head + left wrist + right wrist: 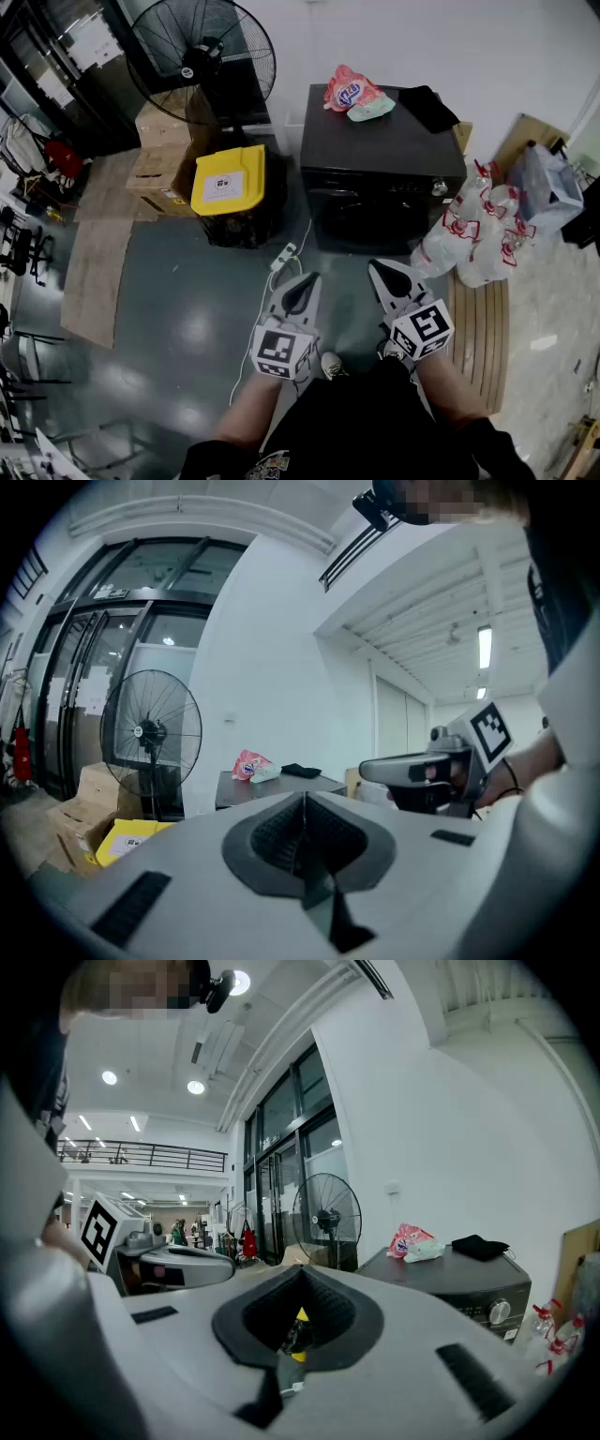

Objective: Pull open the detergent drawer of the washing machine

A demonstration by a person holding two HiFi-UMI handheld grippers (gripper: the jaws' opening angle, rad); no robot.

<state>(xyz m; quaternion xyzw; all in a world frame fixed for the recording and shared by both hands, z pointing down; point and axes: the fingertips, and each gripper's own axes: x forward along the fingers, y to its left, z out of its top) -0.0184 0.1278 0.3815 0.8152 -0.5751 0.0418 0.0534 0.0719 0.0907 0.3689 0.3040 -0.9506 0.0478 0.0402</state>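
Just right of the yellow bin (228, 178), the black washer (380, 155) is standing against the far wall, carrying a pink bag (352, 91) and a dark cloth (428, 106) at its top's back edge. Its front is lying in shadow, the drawer too dark to pick out. The left gripper (307, 277) and right gripper (373, 266) are hovering side by side, nearly level, pointing at it from well short, both clenched on nothing.
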